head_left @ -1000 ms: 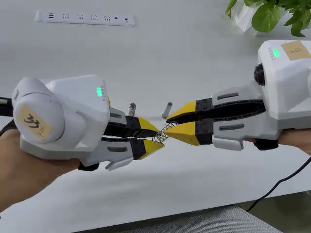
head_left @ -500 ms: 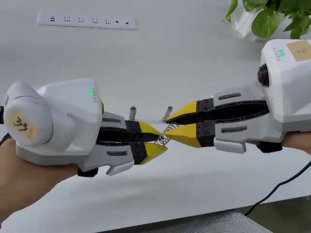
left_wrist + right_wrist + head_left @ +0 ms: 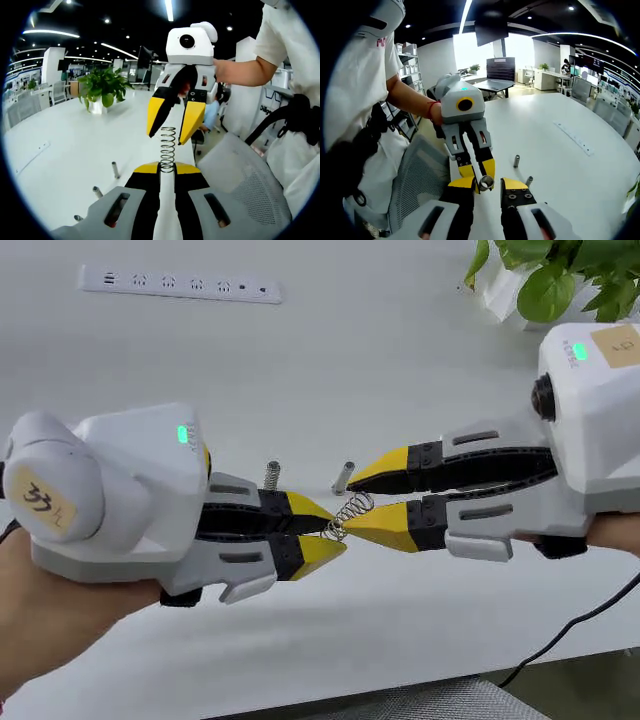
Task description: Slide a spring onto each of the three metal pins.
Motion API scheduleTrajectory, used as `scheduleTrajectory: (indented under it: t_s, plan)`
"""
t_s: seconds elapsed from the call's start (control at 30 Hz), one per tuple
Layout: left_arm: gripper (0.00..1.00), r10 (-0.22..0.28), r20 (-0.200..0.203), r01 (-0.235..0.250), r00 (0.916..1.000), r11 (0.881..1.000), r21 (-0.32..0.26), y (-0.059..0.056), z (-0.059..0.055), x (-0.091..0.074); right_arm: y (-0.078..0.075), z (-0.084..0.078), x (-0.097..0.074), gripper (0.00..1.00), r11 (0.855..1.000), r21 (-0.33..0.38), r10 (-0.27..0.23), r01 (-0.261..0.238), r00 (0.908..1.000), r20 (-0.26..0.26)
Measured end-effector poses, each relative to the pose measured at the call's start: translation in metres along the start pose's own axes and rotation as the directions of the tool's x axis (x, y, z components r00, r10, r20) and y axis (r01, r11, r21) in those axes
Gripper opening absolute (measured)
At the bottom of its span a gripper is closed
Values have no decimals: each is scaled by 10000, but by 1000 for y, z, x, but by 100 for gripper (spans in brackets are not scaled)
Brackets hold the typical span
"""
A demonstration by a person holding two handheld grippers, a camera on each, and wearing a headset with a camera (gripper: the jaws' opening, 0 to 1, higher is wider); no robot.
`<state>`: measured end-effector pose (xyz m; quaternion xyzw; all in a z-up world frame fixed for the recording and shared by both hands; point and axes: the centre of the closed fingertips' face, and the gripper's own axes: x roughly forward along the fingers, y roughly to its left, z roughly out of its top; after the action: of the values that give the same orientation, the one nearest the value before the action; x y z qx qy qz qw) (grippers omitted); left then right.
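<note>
Tabletop below; left hand-held gripper pinches spring, right hand-held gripper gapes around its tip; I fear it slips.

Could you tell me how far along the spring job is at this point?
Possibly one done: the ribbed-looking pin may already be fitted, though it is too small to be sure. In hand: the left gripper is shut on a spring, whose far end sits inside the open right gripper. Left: the bare-looking pin and probably the third pin.
</note>
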<state>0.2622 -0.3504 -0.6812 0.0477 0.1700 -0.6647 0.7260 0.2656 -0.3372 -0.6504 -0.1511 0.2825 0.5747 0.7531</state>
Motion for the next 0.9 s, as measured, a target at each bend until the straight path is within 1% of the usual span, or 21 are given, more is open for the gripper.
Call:
scheduleTrajectory:
  t_s: [0.1, 0.2, 0.23, 0.37, 0.43, 0.57, 0.6, 0.63, 0.7, 0.8, 0.9]
  plan:
    - [6, 12, 61, -12, 10000, 10000, 10, 0, 2, -1, -1, 0, -5, 18, 9996, -217, 153, -160, 9994, -311]
    - [6, 43, 125, -43, 9999, 10000, 23, 0, 5, -1, -2, -1, -10, 19, 9979, -472, 413, -453, 9958, -817]
    - [6, 62, 164, -63, 9998, 10000, 51, 0, 6, -1, -2, -2, -12, 20, 9957, -693, 533, -609, 9928, -1074]
    - [6, 104, 216, -107, 9997, 9999, 107, -1, 9, 0, -1, -1, -15, 19, 9871, -1109, 955, -1154, 9808, -1699]
    - [6, 132, 203, -135, 9997, 9998, 148, -1, 10, 0, -1, 2, -16, 19, 9807, -1308, 1174, -1454, 9726, -2009]
    - [6, 139, 211, -144, 9997, 9996, 229, -2, 12, 2, 0, 5, -16, 19, 9651, -1664, 1545, -2022, 9527, -2616]
    - [6, 141, 205, -146, 9997, 9995, 265, -2, 12, 3, 0, 6, -16, 19, 9624, -1710, 1606, -2110, 9498, -2686]
    - [6, 141, 216, -147, 9997, 9995, 279, -2, 13, 3, 1, 6, -16, 19, 9578, -1784, 1701, -2254, 9447, -2802]
    - [6, 158, 203, -164, 9997, 9994, 305, -2, 13, 4, 2, 6, -15, 19, 9511, -1927, 1764, -2416, 9364, -3034]
    - [6, 177, 229, -184, 9996, 9994, 307, -2, 14, 5, 2, 5, -13, 20, 9381, -2088, 1936, -2763, 9184, -3451]
    - [6, 184, 271, -192, 9995, 9993, 318, -2, 15, 5, 3, 2, -10, 20, 9288, -2199, 2042, -2983, 9071, -3680]
